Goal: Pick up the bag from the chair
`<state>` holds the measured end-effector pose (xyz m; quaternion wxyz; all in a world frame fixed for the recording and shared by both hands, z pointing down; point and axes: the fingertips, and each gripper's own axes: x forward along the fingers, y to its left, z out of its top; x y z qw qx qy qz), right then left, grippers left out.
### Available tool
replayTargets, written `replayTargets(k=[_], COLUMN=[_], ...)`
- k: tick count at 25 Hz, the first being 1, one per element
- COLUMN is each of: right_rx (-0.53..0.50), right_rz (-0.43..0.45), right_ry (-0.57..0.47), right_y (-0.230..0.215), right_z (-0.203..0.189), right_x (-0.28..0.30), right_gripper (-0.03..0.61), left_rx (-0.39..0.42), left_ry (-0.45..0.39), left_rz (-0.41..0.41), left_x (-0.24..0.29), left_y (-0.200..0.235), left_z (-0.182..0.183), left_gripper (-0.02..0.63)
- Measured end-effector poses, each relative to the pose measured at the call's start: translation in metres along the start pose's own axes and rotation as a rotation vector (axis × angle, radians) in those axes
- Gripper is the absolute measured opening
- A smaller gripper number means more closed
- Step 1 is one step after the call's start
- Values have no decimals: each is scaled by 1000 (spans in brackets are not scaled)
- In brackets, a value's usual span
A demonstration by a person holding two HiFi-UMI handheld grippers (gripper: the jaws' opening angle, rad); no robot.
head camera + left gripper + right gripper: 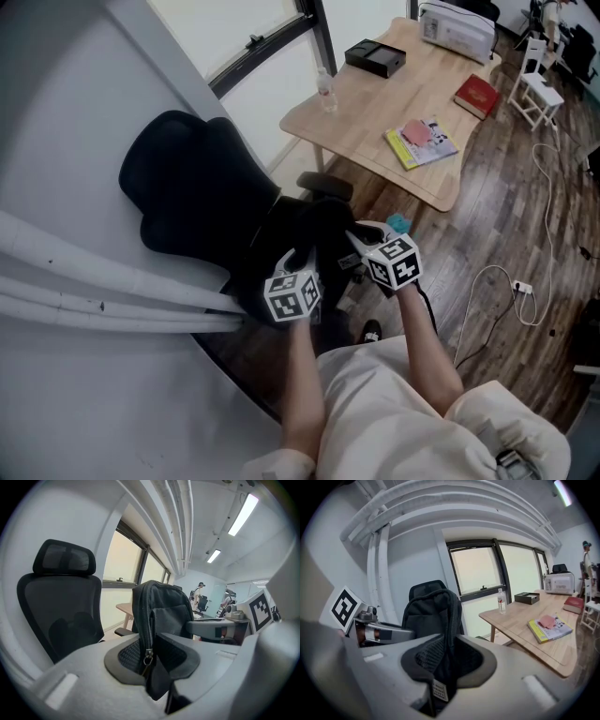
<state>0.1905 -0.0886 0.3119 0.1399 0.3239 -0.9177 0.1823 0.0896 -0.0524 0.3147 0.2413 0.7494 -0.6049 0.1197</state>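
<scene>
A black bag (302, 232) stands upright just in front of the backrest of a black chair (187, 187). Both grippers hold it. The left gripper (152, 660) is clamped on the bag's zipped edge, with the zip pull between its jaws. The right gripper (440, 667) is clamped on another fold of the bag, by a small label. The bag's contents are hidden. Behind, a wooden table (375, 117) bears a bottle (325, 92), a black box (375, 58) and books (422, 141).
</scene>
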Motion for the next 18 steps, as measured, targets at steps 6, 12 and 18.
replayTargets(k=[6,12,18], right_rx=[-6,-11,-21], right_rz=[0,-7,-4], right_ry=[-1,0,0], right_y=[0,-1,-2], right_z=[2,1,2], right_x=[0,1,0], right_gripper=[77,75,75], left_rx=[-7,-9,-15], left_ry=[-9,-13,-19], left_rz=[-14,-18,-20], left_x=[0,0,1], left_y=[1,0,-2], left_z=[1,0,-1], left_gripper=[81,81,81])
